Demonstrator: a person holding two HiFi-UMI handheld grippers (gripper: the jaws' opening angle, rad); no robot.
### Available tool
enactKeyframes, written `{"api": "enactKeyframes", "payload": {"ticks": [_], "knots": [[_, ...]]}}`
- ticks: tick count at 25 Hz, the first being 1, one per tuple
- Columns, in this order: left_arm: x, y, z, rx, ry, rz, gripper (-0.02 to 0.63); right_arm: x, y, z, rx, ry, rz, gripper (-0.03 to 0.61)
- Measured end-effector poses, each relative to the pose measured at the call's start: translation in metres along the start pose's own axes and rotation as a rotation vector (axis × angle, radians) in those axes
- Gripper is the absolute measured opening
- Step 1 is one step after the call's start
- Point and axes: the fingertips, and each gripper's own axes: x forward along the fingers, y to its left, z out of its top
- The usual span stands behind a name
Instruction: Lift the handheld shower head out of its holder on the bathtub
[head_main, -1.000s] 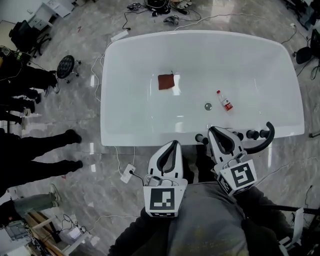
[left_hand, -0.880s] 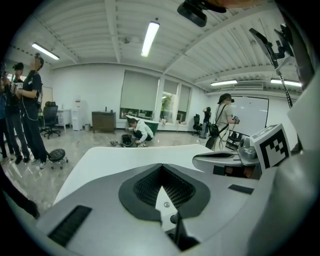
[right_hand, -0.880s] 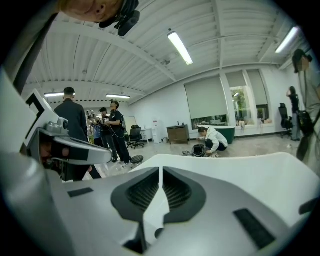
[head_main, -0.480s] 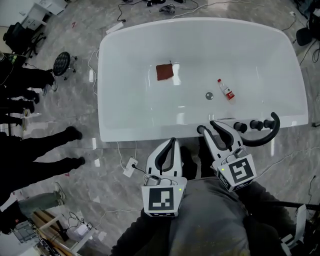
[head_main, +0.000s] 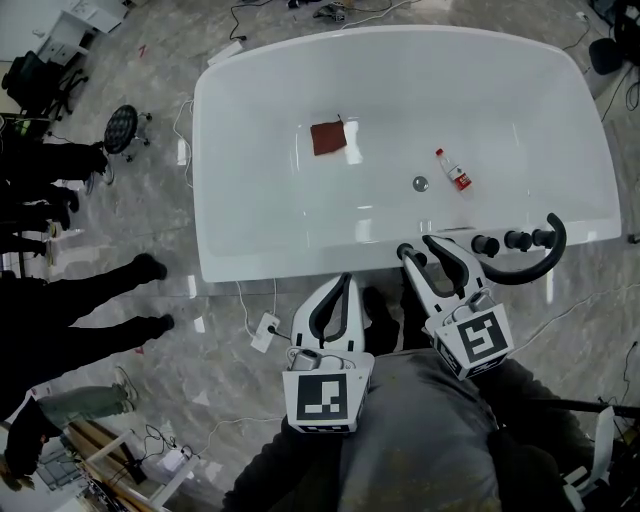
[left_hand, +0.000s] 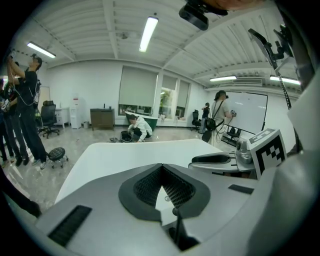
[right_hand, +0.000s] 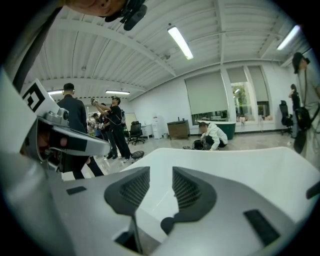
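Right gripper: jaws just opening, nothing between them
Shower head: just beside its tips, 9 o'clock, on tub rim
Left gripper: closed, empty

Glossy grey marbled floor, strewn with loose cables and a white power strip, with a round black stool and a black office chair off to the left. Overhead, ribbed white ceiling hung with lit fluorescent tubes. Along the white far wall, tall daylit windows beside a drawn blind, a low dark cabinet, a water dispenser and, further right, a whiteboard.
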Motion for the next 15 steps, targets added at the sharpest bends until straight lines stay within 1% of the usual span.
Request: {"api": "enactKeyframes", "payload": {"ticks": [5,15], "knots": [[0.000,0.002,-0.004,0.003,0.011,-0.002,0.003,0.002,0.000,-0.004,-0.005,0.004,-0.003,0.141],[0.005,0.005,-0.028,0.006,0.015,-0.014,0.003,0.009,0.003,-0.031,-0.017,0.015,-0.012,0.160]]}}
